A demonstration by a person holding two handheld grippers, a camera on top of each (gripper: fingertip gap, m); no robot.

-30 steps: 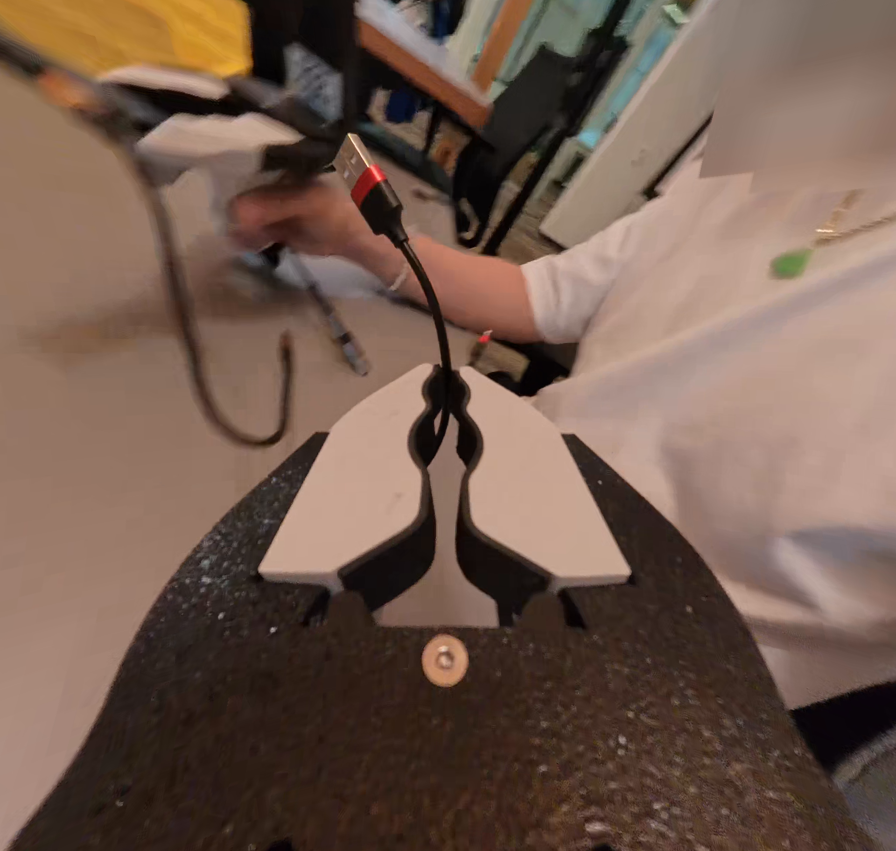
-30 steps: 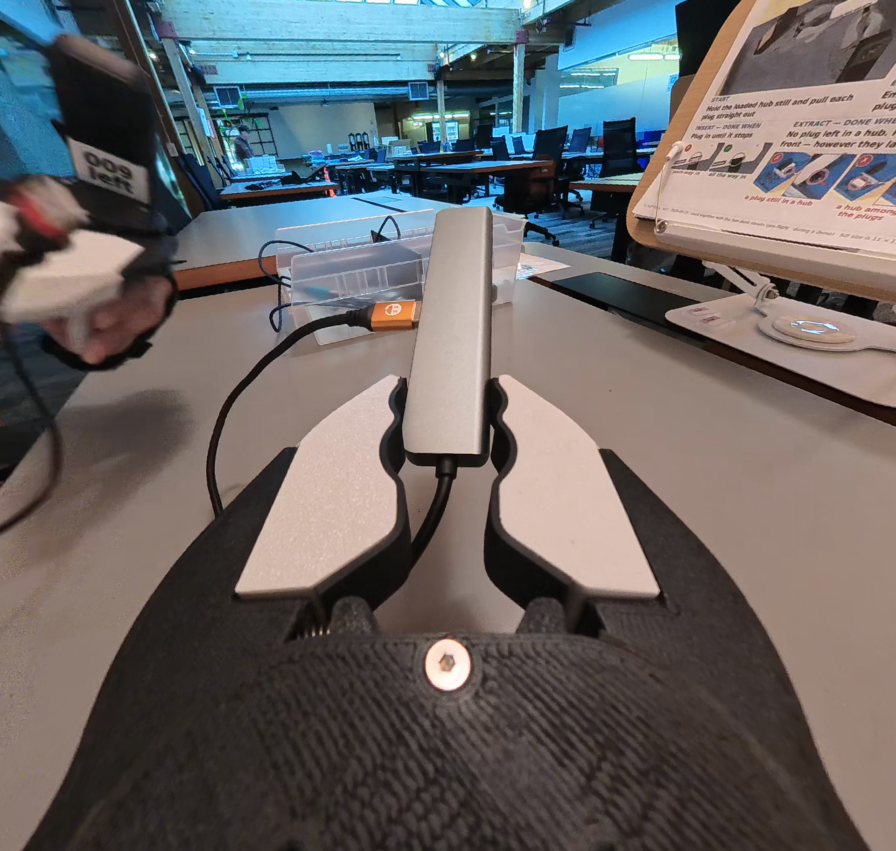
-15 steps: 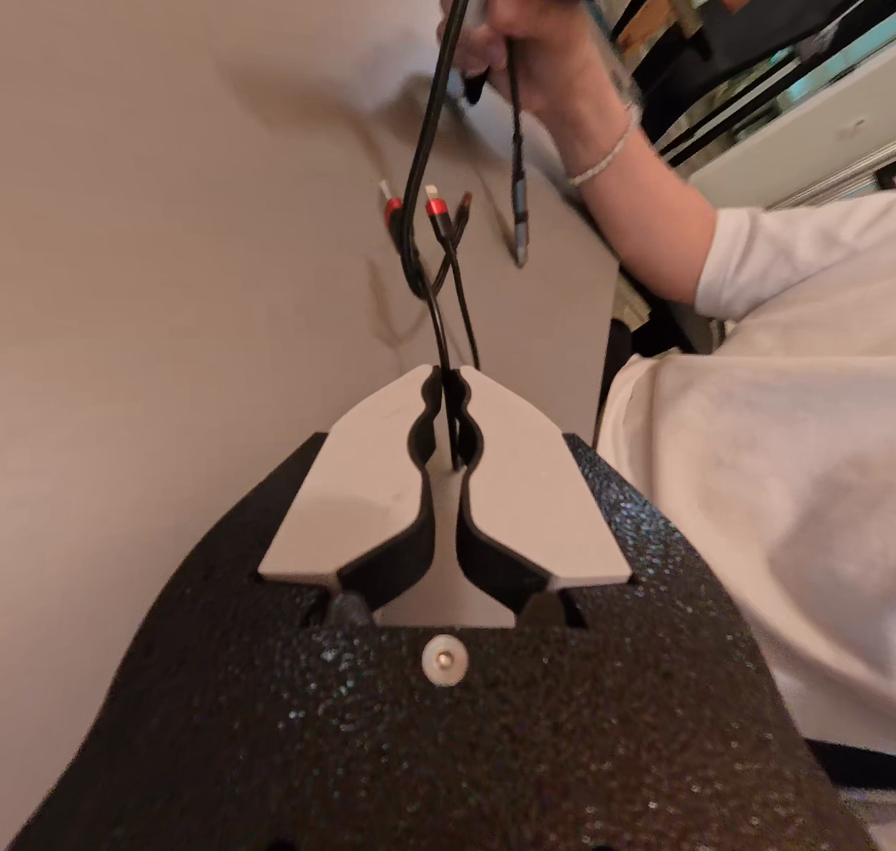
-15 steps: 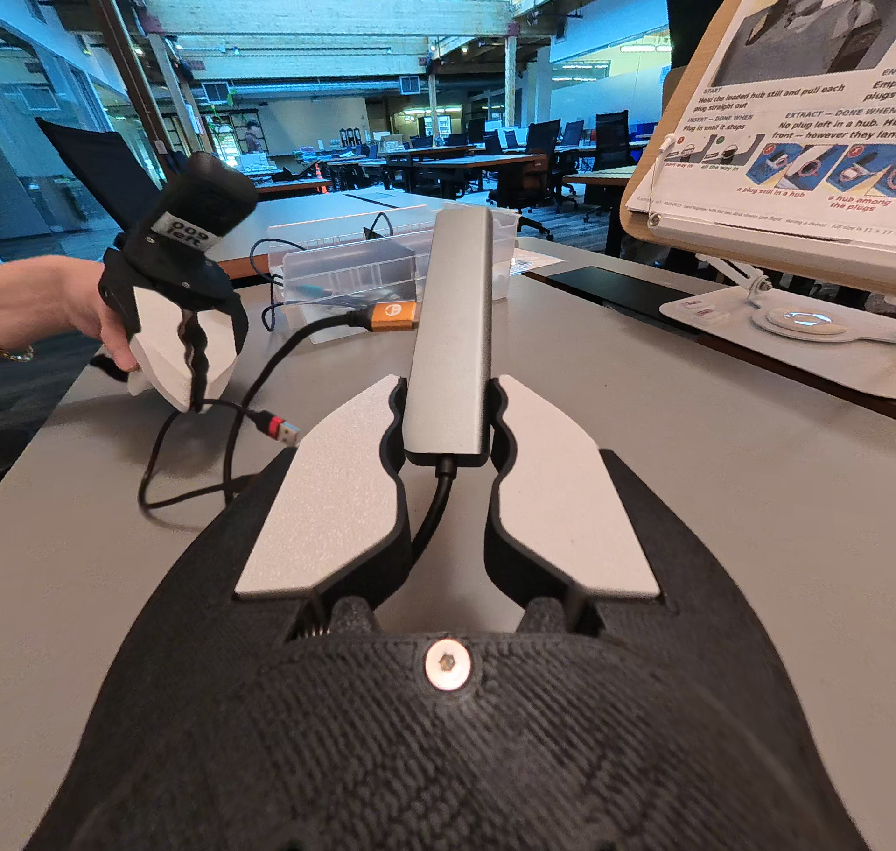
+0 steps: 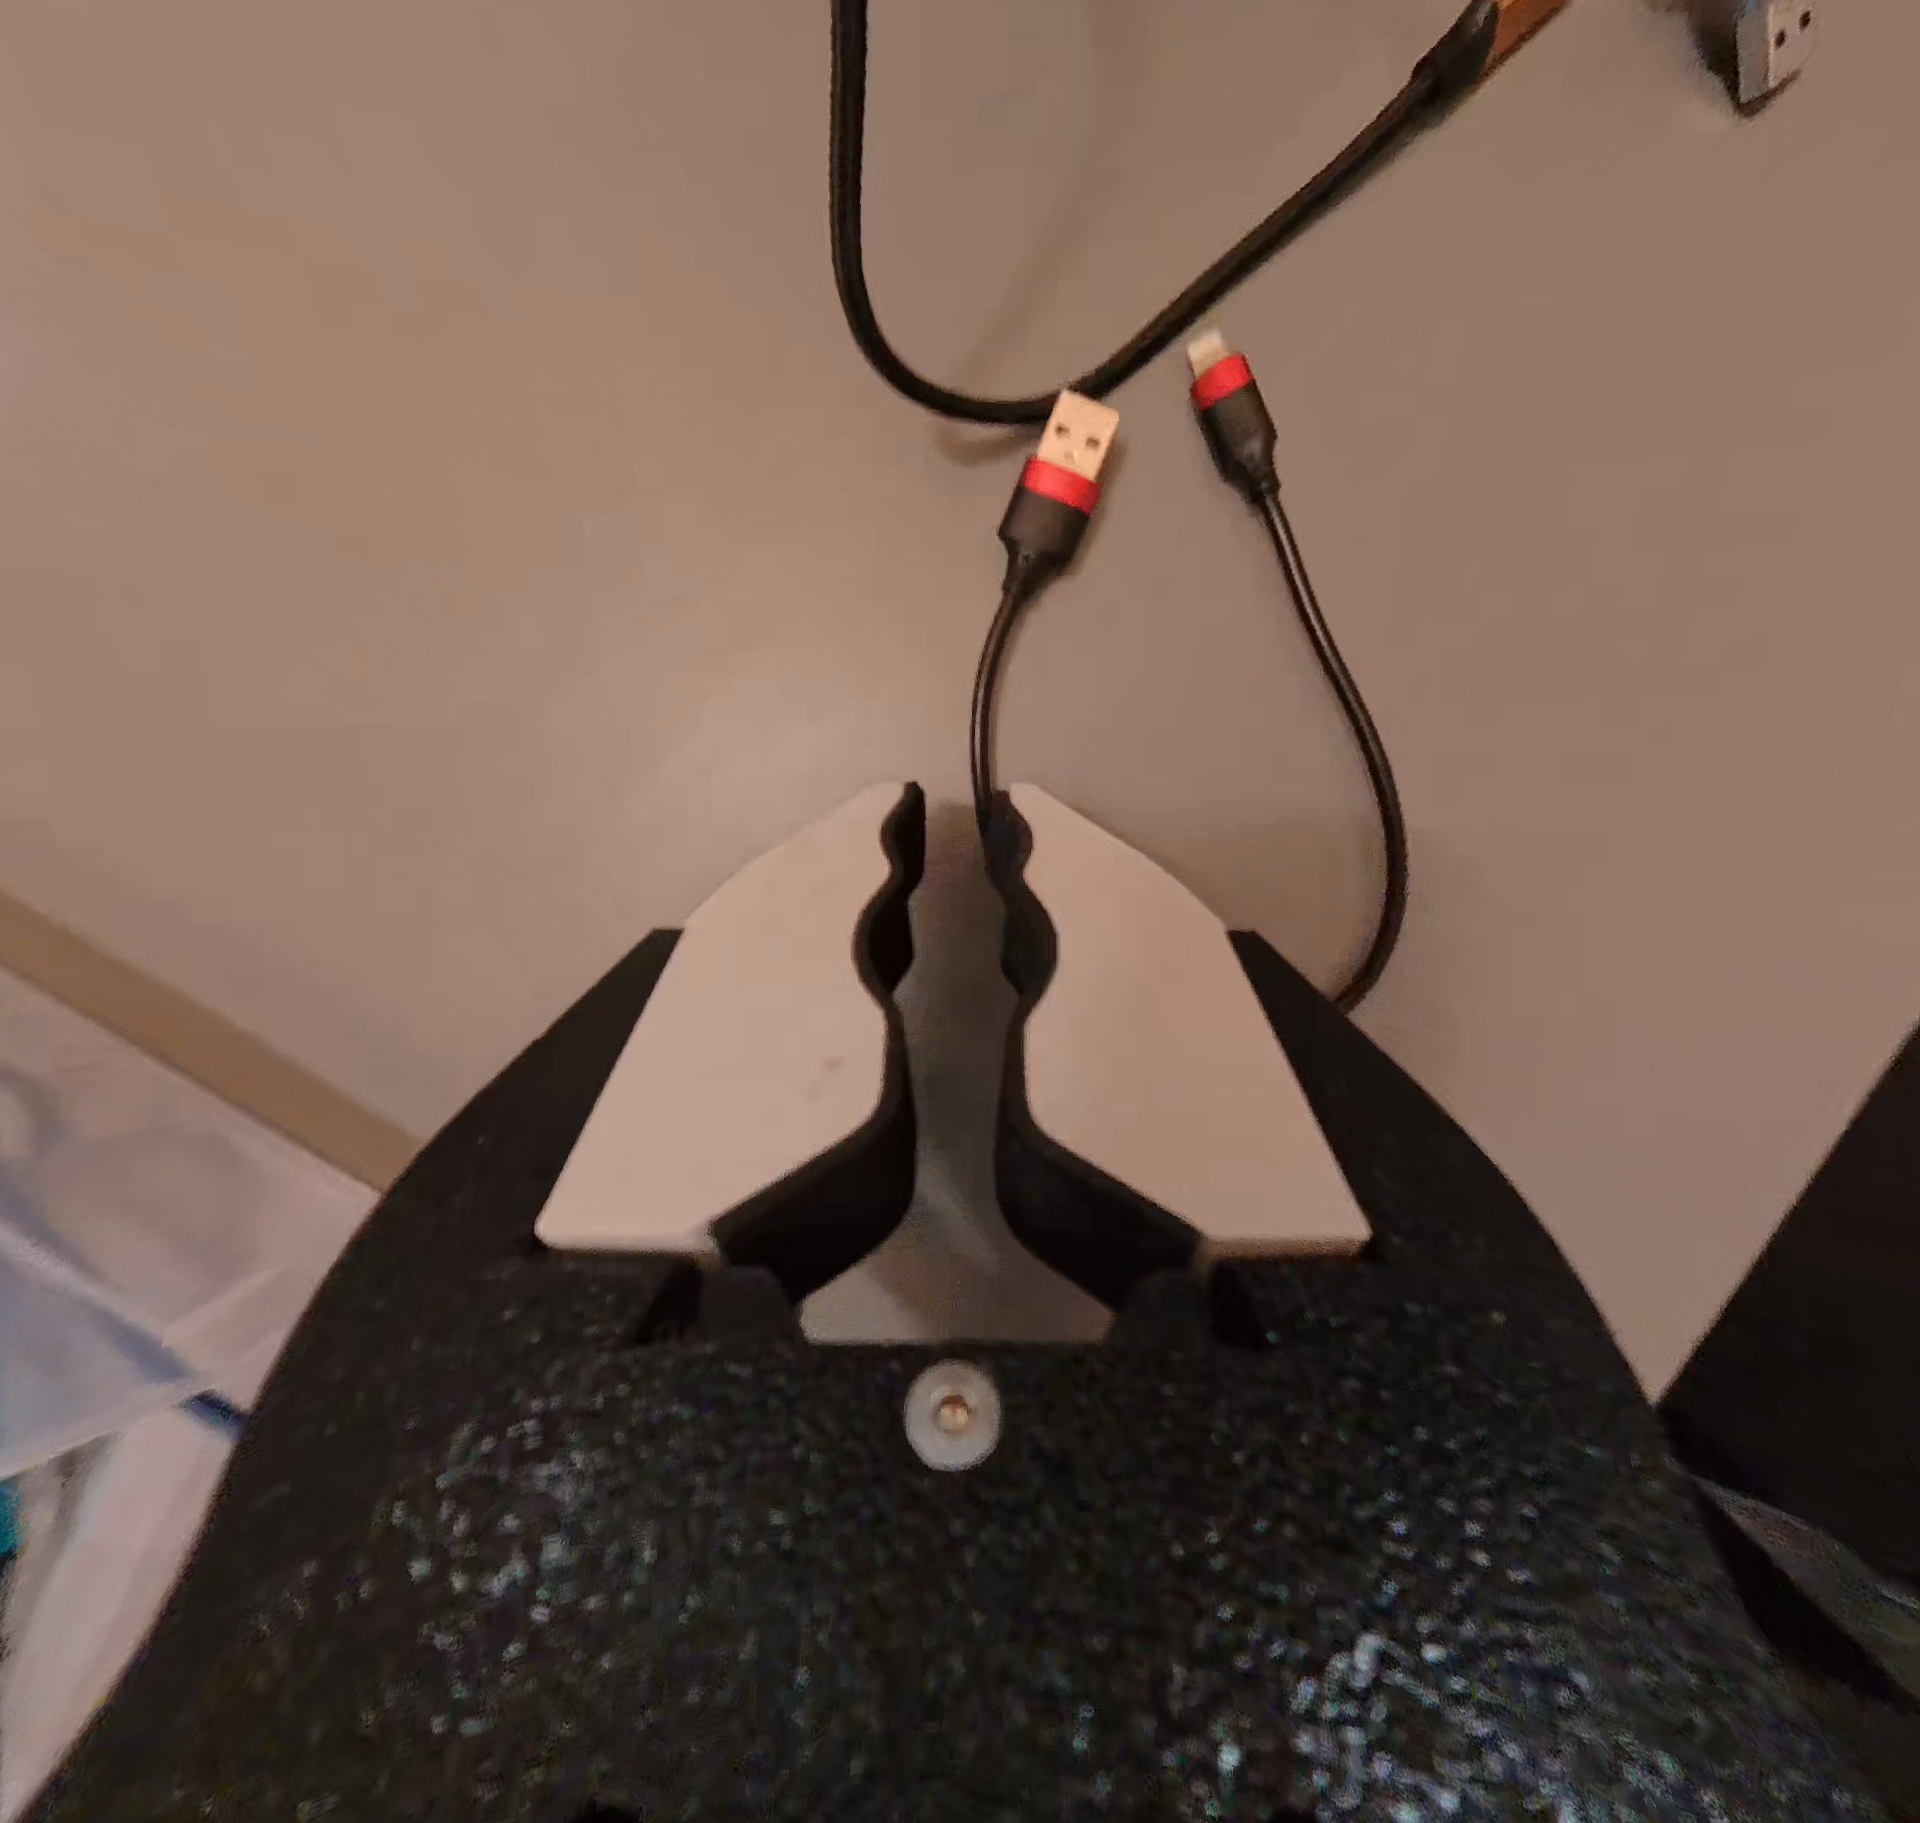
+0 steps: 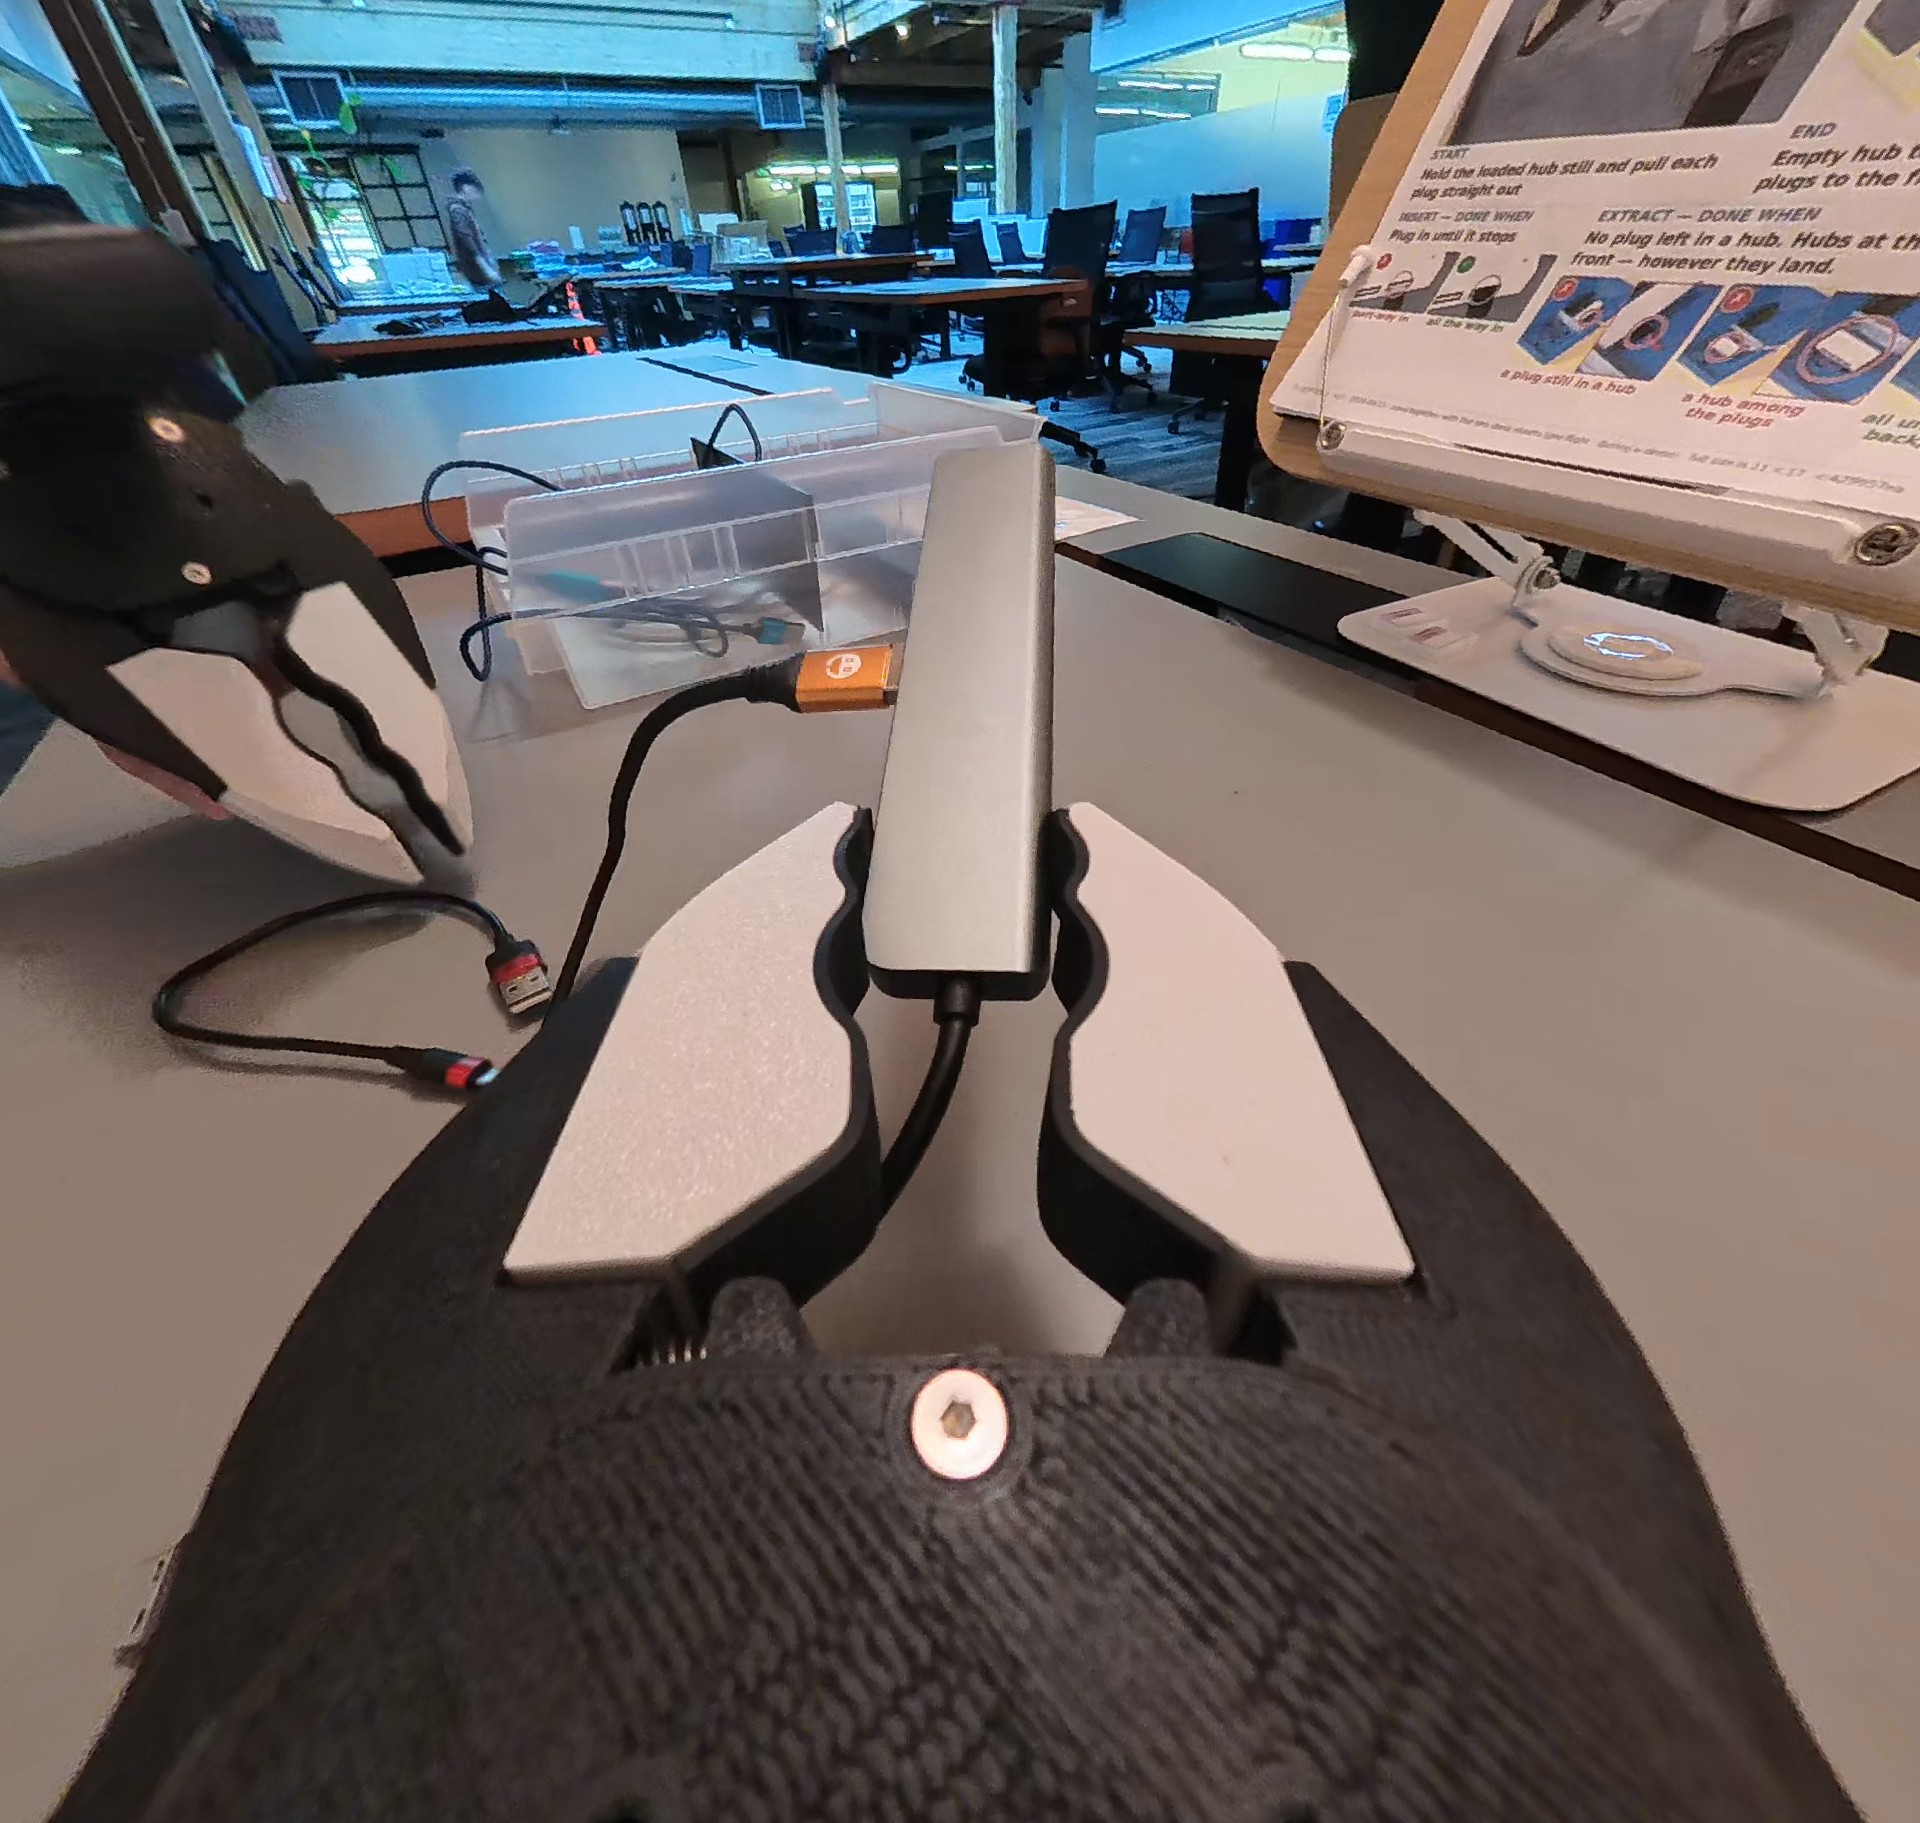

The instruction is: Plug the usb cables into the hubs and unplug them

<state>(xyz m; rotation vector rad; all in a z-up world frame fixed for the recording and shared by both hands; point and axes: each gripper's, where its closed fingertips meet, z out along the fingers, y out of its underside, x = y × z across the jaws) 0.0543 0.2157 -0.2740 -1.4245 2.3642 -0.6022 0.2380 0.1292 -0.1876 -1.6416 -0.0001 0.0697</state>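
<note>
Left wrist view: left gripper (image 5: 964, 817) over grey table (image 5: 416, 423), fingers parted narrowly, nothing clamped (thin black lead runs past one fingertip). Red-collared USB plug (image 5: 1065, 474) lying flat just ahead, its small connector end (image 5: 1226, 391) beside.

Right wrist view: right gripper (image 6: 961, 838) clamped on grey hub (image 6: 971, 724), raised and tilted. Orange plug (image 6: 844, 677) seated in hub's side. Clear plastic box (image 6: 717, 537) behind
</note>
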